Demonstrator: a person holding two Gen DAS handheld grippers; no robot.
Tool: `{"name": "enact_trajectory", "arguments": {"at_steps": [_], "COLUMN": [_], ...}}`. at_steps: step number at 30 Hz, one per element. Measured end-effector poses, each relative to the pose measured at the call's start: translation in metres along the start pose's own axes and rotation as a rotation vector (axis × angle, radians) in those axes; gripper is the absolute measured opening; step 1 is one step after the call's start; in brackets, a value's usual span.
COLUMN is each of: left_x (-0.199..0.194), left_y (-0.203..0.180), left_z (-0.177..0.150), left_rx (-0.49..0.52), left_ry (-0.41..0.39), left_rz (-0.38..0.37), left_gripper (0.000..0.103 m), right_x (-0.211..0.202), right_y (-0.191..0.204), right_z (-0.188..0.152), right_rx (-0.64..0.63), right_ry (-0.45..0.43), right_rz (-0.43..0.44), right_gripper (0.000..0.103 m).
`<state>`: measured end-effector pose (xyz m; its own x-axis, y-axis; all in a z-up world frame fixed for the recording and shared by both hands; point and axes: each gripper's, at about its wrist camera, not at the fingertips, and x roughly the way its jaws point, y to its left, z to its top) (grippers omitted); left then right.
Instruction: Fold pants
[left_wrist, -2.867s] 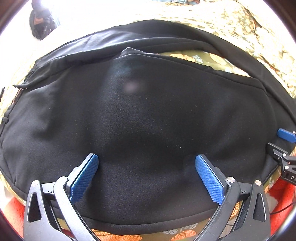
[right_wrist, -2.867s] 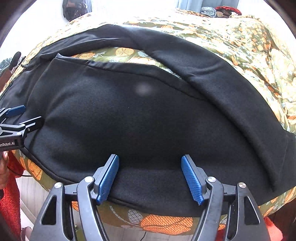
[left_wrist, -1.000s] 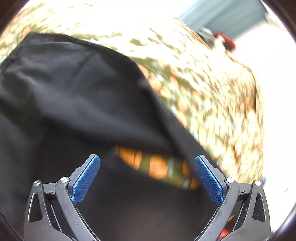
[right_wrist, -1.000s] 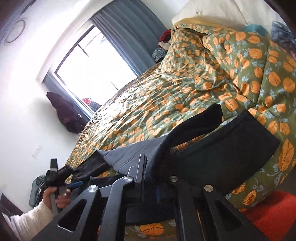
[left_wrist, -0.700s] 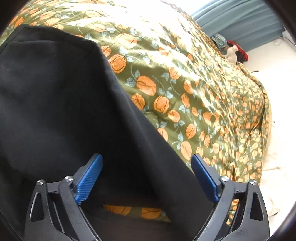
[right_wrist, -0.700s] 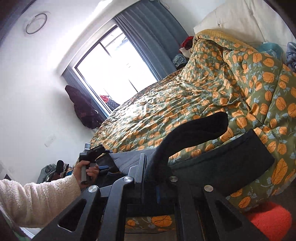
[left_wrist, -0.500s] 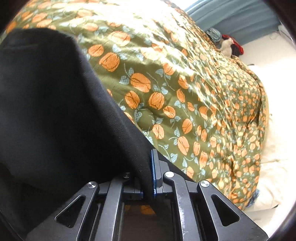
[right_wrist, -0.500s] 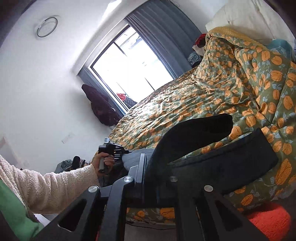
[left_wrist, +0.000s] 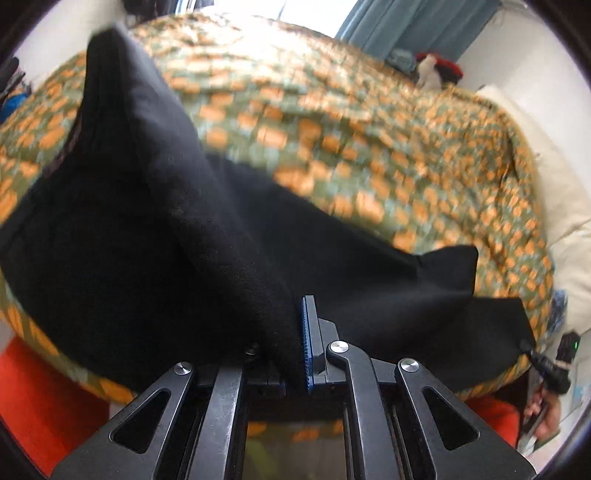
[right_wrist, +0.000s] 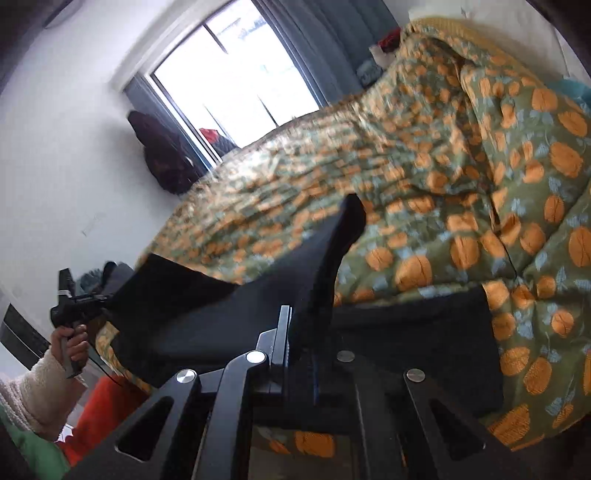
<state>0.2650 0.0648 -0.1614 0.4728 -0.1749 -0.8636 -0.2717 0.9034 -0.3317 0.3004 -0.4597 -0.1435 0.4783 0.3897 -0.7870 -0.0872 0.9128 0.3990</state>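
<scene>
on the left side of the bed (left_wrist: 369, 155), the left gripper (left_wrist: 301, 343), whose jaws stood wide apart a second ago, is now clamped on a fold of the black pants (left_wrist: 147, 240). to the right, the right gripper (right_wrist: 299, 354) stays pinched on another edge, as before. both views have swung from flat cloth to raised fabric over the orange-patterned duvet, so the pants look held at two points, ready to be carried over into a fold.

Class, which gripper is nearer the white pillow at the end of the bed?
Right. The right gripper clamps the black fabric pants at the bed's near edge, towards the white pillow. The left gripper clamps them farther along that edge, away from the pillow.
</scene>
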Motion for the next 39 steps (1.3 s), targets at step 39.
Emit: {"name": "enact_trajectory", "arguments": {"at_steps": [39], "left_x": [0.017], "left_y": [-0.046], "left_z": [-0.067], "left_rx": [0.134], "left_ry": [0.057], "left_rz": [0.025], "left_gripper": [0.031], "right_x": [-0.015], "right_y": [-0.079], "right_z": [-0.036], "right_rx": [0.37], "right_ry": [-0.102], "right_rz": [-0.385], "right_gripper": [0.011]}}
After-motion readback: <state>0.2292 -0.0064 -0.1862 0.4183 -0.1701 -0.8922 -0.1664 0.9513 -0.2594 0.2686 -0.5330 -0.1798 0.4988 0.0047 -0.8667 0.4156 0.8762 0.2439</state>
